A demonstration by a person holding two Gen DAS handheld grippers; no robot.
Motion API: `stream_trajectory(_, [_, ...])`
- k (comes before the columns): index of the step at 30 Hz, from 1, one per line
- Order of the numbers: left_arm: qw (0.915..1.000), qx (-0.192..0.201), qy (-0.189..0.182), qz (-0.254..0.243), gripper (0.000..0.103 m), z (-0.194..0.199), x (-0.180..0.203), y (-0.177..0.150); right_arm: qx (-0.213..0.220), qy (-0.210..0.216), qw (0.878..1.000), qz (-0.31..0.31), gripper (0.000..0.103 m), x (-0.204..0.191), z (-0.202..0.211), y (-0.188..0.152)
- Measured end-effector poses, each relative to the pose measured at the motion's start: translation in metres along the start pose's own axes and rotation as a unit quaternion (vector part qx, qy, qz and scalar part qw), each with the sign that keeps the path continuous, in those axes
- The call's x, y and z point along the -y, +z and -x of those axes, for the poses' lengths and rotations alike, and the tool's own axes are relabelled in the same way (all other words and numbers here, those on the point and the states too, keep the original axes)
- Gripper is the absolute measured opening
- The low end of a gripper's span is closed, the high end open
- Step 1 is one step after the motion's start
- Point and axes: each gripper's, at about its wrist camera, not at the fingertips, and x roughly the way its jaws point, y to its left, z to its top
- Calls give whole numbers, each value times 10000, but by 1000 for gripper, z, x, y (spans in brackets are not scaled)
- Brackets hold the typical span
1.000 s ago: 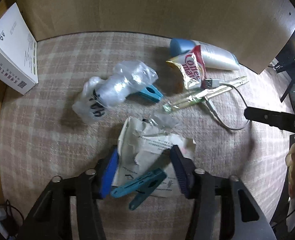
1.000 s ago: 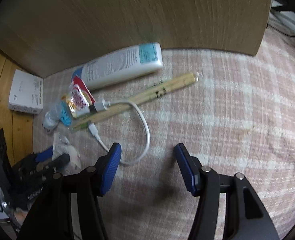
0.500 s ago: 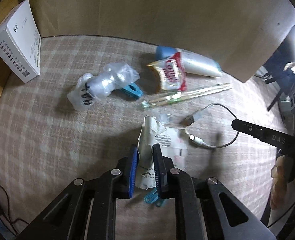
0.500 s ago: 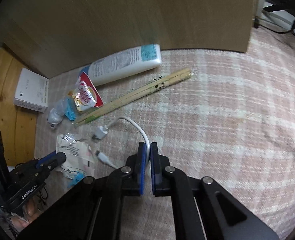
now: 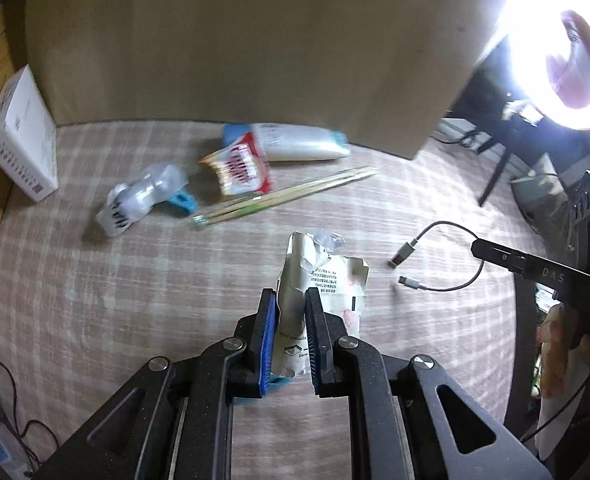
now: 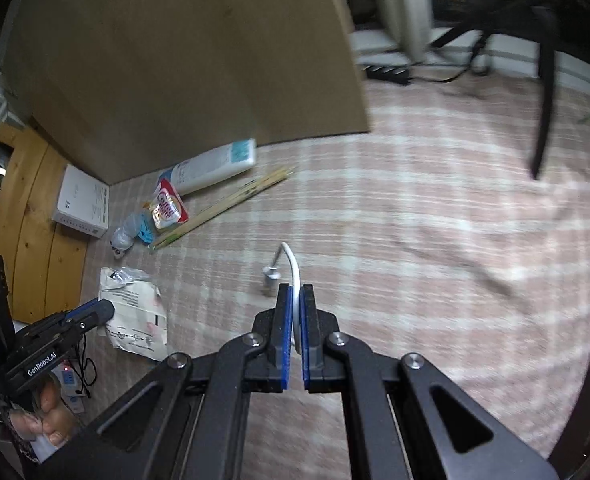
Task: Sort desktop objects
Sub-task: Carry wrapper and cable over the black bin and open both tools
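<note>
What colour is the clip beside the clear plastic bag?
Light blue or teal; the clip shows best in the left wrist view, partly under the bag.

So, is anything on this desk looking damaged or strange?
Yes. The white paper packet held in the left gripper is torn open and crumpled, with ragged edges. A red snack sachet also lies partly on top of the white tube.

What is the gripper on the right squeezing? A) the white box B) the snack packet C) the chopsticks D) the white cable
D: the right gripper is shut on the white cable, which curves up from between its blue pads, with its metal plug hanging free.
</note>
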Motion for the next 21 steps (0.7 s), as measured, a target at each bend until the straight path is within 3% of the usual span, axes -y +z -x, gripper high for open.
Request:
stream_trajectory(5, [9992,9,-199,-348,13,9,35,1,328,-103,9992,-203,4,44,49,-12])
stream_trajectory(11, [9943,-114,-583,-886,13,4,105,-3,819,-225,9941,-672,4,106,115,-31])
stream_trajectory(17, [9829,-239,-1123,-1442,13,2,190,-9,1324,-555,9831,-1134,4,172,188,-55])
stream_trajectory(21, [9694,-443,-1524,-1875,13,-1,251,-22,1592,-868,9712,-1545,4,222,231,-84])
